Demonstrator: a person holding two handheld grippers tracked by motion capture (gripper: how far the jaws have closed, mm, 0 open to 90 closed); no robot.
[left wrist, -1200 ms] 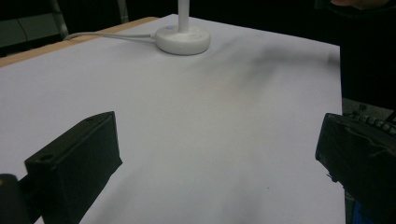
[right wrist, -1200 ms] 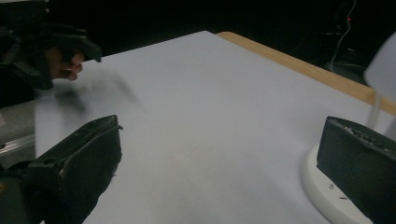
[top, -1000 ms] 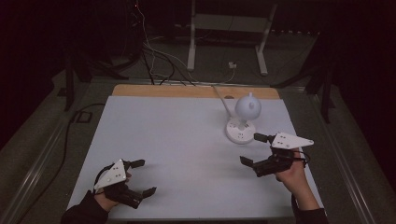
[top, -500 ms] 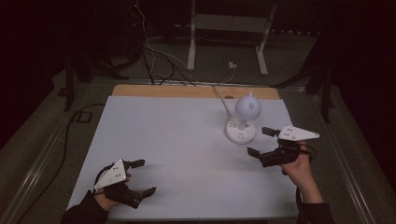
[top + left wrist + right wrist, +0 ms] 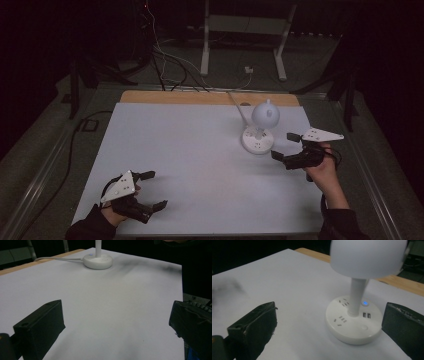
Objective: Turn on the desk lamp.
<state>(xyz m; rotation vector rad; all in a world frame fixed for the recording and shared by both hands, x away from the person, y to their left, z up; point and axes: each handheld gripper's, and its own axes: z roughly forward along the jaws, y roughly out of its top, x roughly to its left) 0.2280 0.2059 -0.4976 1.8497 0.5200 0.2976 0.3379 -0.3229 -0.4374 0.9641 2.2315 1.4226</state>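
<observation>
No brand name, label or readable writing shows on anything here; the only markings are the socket slots, two small ports, a round button and a small lit blue dot on the round base of the white desk lamp (image 5: 355, 320). In the right gripper view, the right gripper (image 5: 286, 146) has its two black jaws spread wide, holding nothing and touching nothing, and the lamp's base sits just ahead of them, nearer the right-hand jaw, with the white stem rising from its middle and the rounded white shade hanging above and forward of the jaws. The high view shows this gripper just beside the base, on its outer side, jaws aimed at it but apart from it. The left gripper (image 5: 154, 190), held at the near left corner of the white table top (image 5: 190, 150), also stands wide open and empty, its jaws over bare surface; the lamp lies well ahead of it, far across the table. Beyond the lamp, its white cable (image 5: 57, 258) runs off toward the wooden strip (image 5: 200, 97) at the table's far edge.
</observation>
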